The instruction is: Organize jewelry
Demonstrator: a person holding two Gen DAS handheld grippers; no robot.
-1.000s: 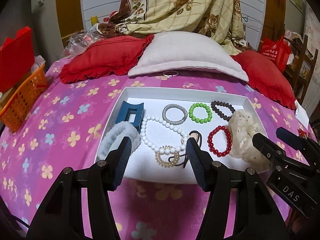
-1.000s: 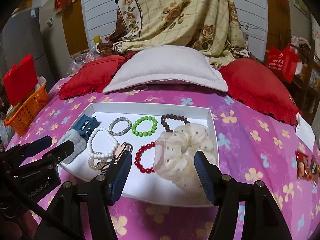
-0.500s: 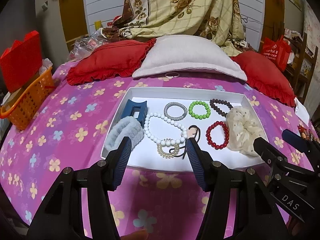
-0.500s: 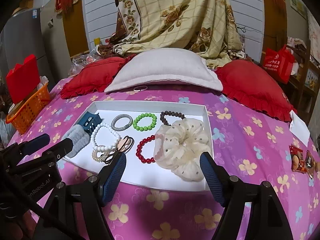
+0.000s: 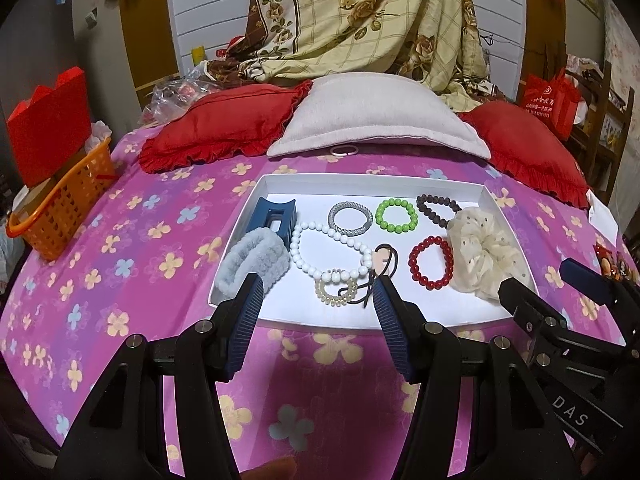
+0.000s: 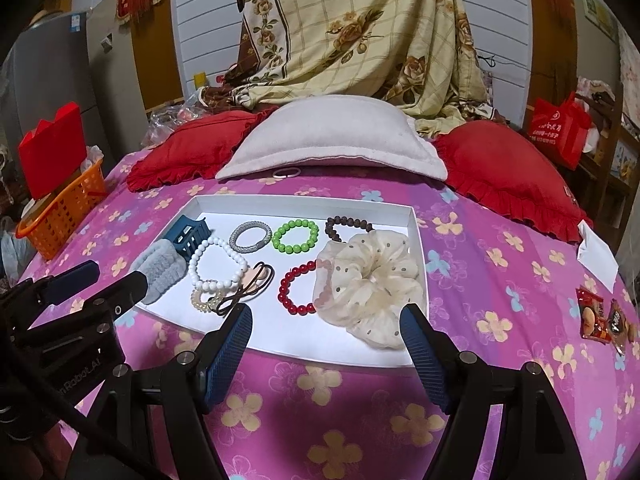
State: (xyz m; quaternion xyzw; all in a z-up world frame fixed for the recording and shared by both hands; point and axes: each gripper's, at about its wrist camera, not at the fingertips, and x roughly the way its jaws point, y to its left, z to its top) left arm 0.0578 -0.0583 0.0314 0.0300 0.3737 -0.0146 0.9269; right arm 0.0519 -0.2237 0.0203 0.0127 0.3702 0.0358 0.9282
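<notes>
A white tray (image 5: 360,181) (image 6: 304,202) lies on the pink flowered bedspread. In it are a blue claw clip (image 5: 274,218), a grey fluffy band (image 5: 256,262), a white bead necklace (image 5: 332,256), a silver bangle (image 5: 350,219), a green bead bracelet (image 5: 396,215), a brown bead bracelet (image 5: 436,208), a red bead bracelet (image 5: 430,262), a cream dotted scrunchie (image 6: 370,282) and dark hair ties (image 5: 380,276). My left gripper (image 5: 318,300) is open and empty before the tray's near edge. My right gripper (image 6: 326,330) is open and empty, over the tray's near right.
Red pillows (image 5: 224,124) and a grey-white pillow (image 5: 372,116) lie behind the tray, with a pale hair ring (image 5: 344,150) between. An orange basket (image 5: 60,204) stands at the left edge. Snack packets (image 6: 604,316) lie at the right.
Both grippers have pulled back toward me and risen, so the tray looks smaller and farther. The right gripper's jaws have opened wider. Nothing in the tray has moved.
</notes>
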